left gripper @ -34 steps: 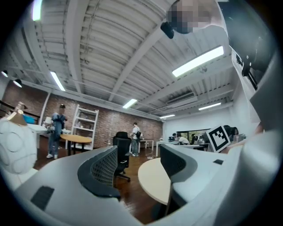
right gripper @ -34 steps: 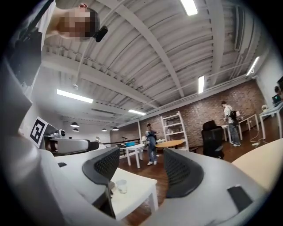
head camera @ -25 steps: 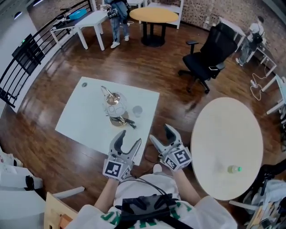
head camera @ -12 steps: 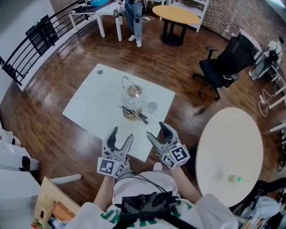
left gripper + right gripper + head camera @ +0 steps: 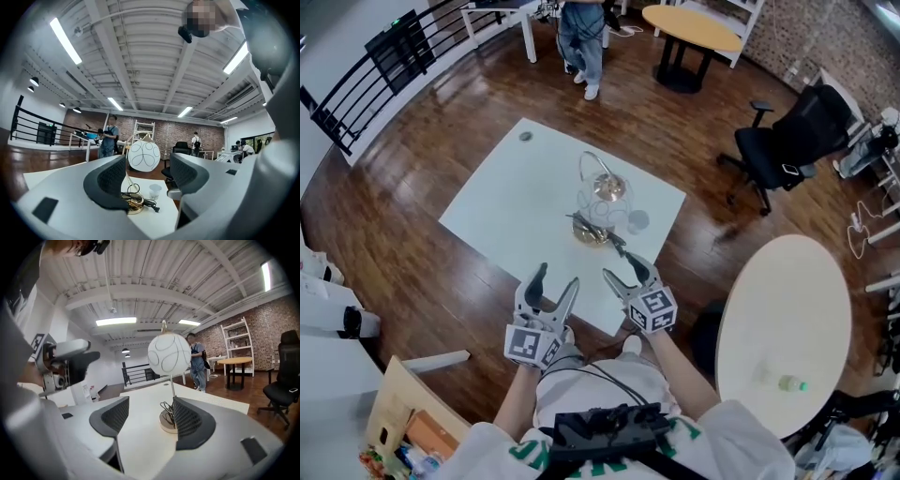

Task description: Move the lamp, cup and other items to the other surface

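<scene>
White table [image 5: 506, 216] ahead; left tool [image 5: 555, 279] level, apart, empty; right tool [image 5: 623, 269] tipped down, open jaws just narrowing, empty.

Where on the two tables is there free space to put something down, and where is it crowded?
Round table: bare except a small bottle near the person's side. Square table: free from the lamp to the left corner. Crowded toward the right corner, where lamp, cable and cup stand together.
</scene>
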A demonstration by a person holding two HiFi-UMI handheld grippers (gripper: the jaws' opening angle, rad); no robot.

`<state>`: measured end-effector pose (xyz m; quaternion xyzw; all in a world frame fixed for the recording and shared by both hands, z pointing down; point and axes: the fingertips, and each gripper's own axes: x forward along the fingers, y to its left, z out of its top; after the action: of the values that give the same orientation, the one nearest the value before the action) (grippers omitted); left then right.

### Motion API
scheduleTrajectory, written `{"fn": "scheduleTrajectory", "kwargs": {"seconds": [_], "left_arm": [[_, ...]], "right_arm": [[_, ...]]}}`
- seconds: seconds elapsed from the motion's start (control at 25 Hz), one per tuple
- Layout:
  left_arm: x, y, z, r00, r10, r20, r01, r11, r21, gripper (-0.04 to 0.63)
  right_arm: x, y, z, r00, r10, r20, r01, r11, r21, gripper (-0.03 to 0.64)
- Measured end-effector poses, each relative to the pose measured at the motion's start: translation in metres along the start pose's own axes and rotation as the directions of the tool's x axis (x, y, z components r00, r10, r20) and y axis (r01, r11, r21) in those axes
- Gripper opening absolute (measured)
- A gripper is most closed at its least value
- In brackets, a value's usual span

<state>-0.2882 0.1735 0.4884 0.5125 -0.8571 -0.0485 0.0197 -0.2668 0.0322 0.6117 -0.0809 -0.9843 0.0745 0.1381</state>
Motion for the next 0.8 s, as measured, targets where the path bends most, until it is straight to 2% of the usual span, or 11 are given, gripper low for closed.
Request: {"fn": "scheduleTrajectory", "kwargs": {"seconds": [0.16,0.36,0.48,0.6,0.72,0.8], "left_arm": [[-0.007,0.014,-0.006,0.999,0.009,-0.035,-0.009,1.000,0.003,0.279],[-0.016,0.035,-0.018,0.996,0.025,-0.081,-0.025,1.000,0.008,0.279],[-0.024,0.041,-0.027,0.992,0.028,-0.123,-0.028,1.000,0.006,0.279],[-0.030,0.050,-0.035,0.988,0.041,-0.147,-0.040,0.999,0.009,0.279],[-0.031,0.060,-0.035,0.986,0.063,-0.155,-0.066,0.998,-0.011,0.279],[-0.034,0.066,-0.037,0.984,0.067,-0.164,-0.073,0.997,-0.028,0.278]], "right_arm": [[0.050,-0.015,-0.031,0.997,-0.015,-0.076,0.016,1.000,0.017,0.305],[0.113,-0.058,-0.049,0.983,-0.146,-0.112,0.146,0.989,-0.006,0.305],[0.147,-0.075,-0.070,0.975,-0.163,-0.153,0.165,0.986,-0.001,0.305],[0.171,-0.084,-0.081,0.967,-0.170,-0.189,0.171,0.985,-0.015,0.281],[0.182,-0.099,-0.089,0.946,-0.231,-0.226,0.219,0.973,-0.078,0.210],[0.188,-0.101,-0.089,0.942,-0.230,-0.247,0.208,0.972,-0.112,0.199]]}}
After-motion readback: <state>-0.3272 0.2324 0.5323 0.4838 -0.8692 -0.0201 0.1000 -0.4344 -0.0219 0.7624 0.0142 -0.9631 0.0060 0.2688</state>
